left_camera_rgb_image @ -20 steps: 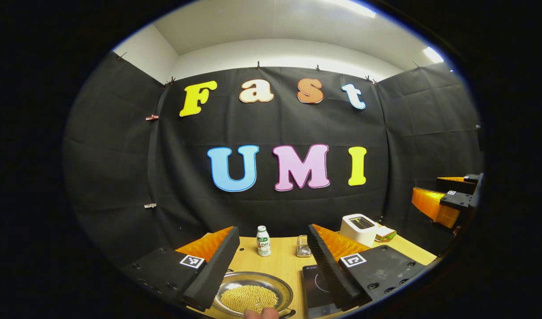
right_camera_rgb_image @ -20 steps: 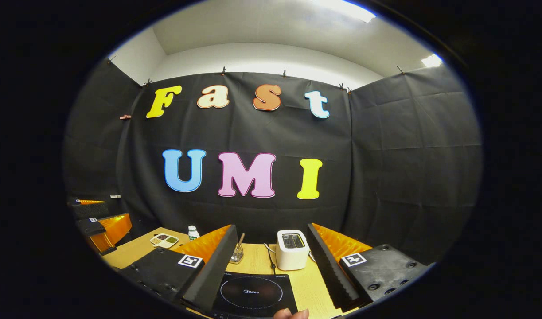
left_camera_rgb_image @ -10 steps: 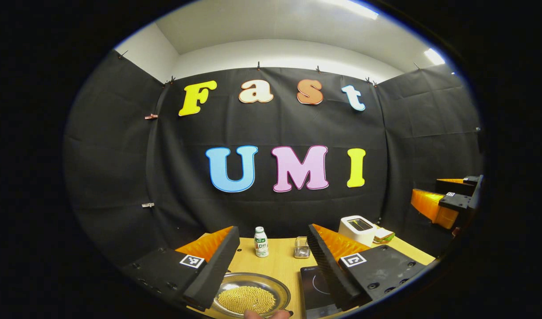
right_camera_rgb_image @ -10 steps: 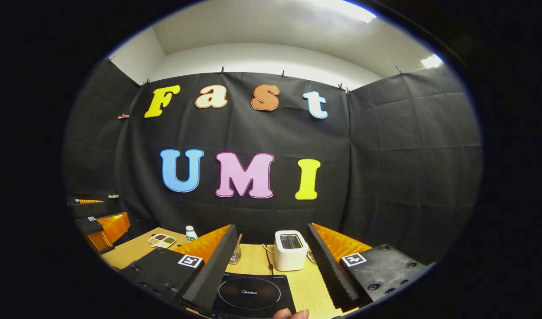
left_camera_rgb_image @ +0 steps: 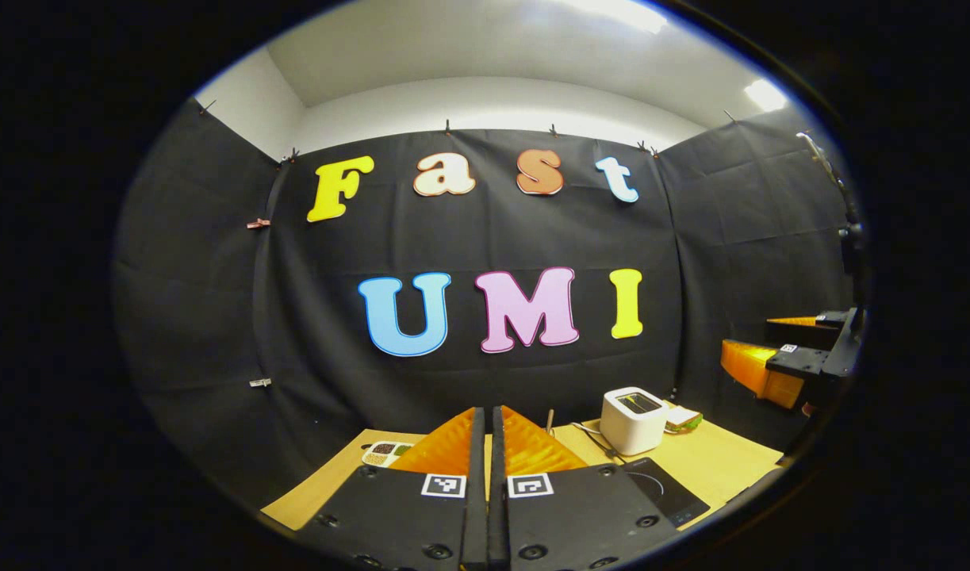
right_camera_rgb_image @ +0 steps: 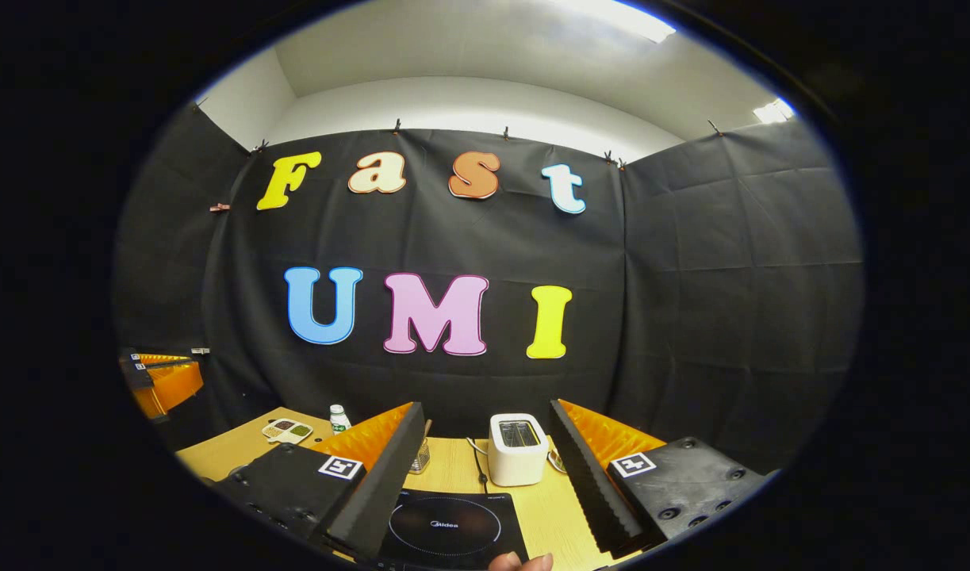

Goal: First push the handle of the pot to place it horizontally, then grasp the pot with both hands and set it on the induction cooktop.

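On the wooden desk [right_camera_rgb_image: 560, 507] we see a white toaster [right_camera_rgb_image: 517, 449] near the back edge, with a dark cord trailing from its left side, and a small glass holder [right_camera_rgb_image: 421, 455] with a stick in it just left of that cord. Toward the desk's back left corner lie a divided snack tray [right_camera_rgb_image: 286, 430] and a small white bottle [right_camera_rgb_image: 339, 418] just to its right. In the left gripper view, the toaster [left_camera_rgb_image: 632, 419] sits toward the back right, with a sandwich [left_camera_rgb_image: 682, 419] just beside it on the far side. The induction cooktop [right_camera_rgb_image: 450, 530] lies flat near the front edge, directly between the fingers of our right gripper [right_camera_rgb_image: 481, 468], which are spread wide with nothing between them; a fingertip [right_camera_rgb_image: 521, 562] shows at the bottom of that view. In the left gripper view the cooktop [left_camera_rgb_image: 665, 492] shows just right of our left gripper [left_camera_rgb_image: 486, 452], whose jaws are pressed together along their whole length with nothing visible between them; its body hides the desk straight ahead of it, and we cannot tell where the pot lies. The snack tray [left_camera_rgb_image: 383, 454] peeks out to the left of those closed fingers. The right gripper [left_camera_rgb_image: 794, 361] also shows at the far right of the left gripper view, raised above the desk's right edge.
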### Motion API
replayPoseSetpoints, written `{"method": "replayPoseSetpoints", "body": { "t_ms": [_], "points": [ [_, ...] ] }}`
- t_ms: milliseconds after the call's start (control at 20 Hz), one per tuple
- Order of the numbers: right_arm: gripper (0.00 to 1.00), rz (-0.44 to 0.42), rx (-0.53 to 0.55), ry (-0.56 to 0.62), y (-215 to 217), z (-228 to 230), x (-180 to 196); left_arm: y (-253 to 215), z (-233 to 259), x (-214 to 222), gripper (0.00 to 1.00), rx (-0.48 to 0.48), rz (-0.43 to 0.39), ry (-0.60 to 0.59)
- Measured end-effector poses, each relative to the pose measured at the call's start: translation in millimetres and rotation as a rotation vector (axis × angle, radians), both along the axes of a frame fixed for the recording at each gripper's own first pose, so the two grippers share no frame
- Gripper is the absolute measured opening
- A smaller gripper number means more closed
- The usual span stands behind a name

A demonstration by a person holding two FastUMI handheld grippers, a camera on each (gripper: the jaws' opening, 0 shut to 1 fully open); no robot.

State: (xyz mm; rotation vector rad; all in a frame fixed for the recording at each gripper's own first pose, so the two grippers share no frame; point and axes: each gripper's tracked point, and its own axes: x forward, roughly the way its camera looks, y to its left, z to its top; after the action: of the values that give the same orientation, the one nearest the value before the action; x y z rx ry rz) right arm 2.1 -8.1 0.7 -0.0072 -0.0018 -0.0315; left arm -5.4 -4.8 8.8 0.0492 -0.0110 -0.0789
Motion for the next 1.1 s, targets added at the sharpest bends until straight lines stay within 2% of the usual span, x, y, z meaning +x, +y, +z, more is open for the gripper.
{"method": "replayPoseSetpoints", "body": {
  "t_ms": [100, 450, 550, 650, 850, 950, 1100],
  "points": [
    [0.98, 0.004, 0.001, 0.008, 2.6, -3.3, -0.4, -1.2, -24.5, -0.4, 0.05, 0.001, -0.047, 0.097],
    [0.98, -0.001, -0.011, 0.026, 2.5, -9.5, -4.5, 11.4, -136.5, -10.0, 0.05, -0.026, -0.147, 0.629],
    [0.98, -0.008, -0.011, 0.031, 0.6, -10.7, -5.9, 15.7, -171.4, -24.9, 0.05, -0.012, -0.178, 0.808],
    [0.96, -0.014, -0.008, 0.029, -1.0, -8.9, -7.3, 22.2, -204.5, -42.3, 0.05, -0.01, -0.176, 0.954],
    [0.98, -0.027, -0.016, 0.034, -5.4, -10.9, -10.4, 19.0, -260.1, -91.9, 0.05, -0.018, -0.233, 1.239],
    [0.96, -0.032, -0.016, 0.033, -7.8, -10.7, -12.5, 23.9, -288.4, -106.7, 0.05, 0.014, -0.245, 1.349],
    [0.97, -0.036, -0.016, 0.037, -9.4, -12.6, -14.0, 27.6, -318.6, -118.7, 0.05, 0.051, -0.252, 1.442]
  ]
}}
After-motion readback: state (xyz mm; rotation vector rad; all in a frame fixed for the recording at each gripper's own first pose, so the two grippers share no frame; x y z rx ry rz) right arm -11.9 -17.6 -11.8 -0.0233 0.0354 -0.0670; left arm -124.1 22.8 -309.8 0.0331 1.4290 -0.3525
